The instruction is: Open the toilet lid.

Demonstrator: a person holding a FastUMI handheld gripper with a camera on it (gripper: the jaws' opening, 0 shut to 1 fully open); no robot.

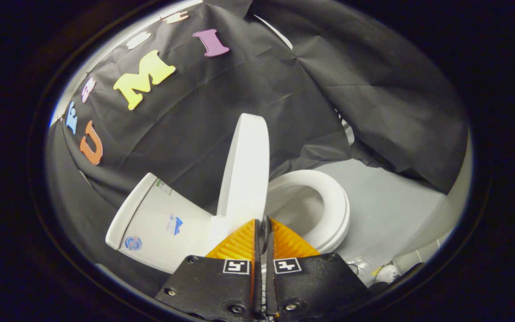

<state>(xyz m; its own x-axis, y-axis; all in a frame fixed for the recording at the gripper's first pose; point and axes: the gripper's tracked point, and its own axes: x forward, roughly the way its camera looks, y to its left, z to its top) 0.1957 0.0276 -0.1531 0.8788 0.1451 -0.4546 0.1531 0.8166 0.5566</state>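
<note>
The fingers [264, 223] are pressed together at lower centre, holding nothing. Just ahead of them the toilet lid [245, 170] stands raised, its long axis running up the frame, with the tank [159, 223] lower left and the seat ring [329, 210] to the right.

A plain white is shown by the raised toilet lid [245, 170], the seat ring [329, 201] to its right and the tank [154, 219] to its left, small blue marks being carried on the tank, while the floor [387, 210] is seen in pale grey.
</note>
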